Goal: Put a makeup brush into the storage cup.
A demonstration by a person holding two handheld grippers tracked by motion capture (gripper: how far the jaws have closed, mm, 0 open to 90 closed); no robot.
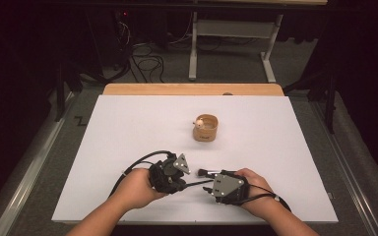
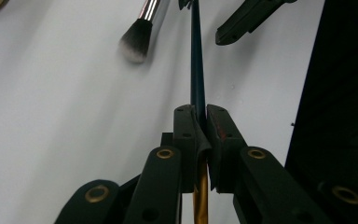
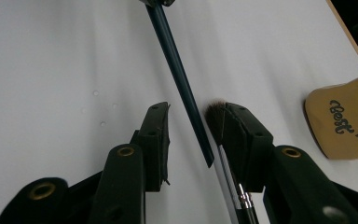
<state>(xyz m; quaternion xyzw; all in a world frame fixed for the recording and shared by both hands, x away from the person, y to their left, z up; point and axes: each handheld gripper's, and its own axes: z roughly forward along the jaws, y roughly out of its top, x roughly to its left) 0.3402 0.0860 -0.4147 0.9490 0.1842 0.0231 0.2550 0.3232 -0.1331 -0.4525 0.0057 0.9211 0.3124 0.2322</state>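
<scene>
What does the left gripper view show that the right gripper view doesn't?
Left gripper view: the left gripper shut on the dark stick, and the stick's gold part behind the jaws. Right gripper view: the right gripper open, its jaws on either side of the stick's tip, and the lettering on the tan cup. Both: the stick, the brush and the white table.

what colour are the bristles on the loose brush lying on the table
Dark grey to black, fading to whitish tips on the loose brush; the left gripper view shows it best.
</scene>
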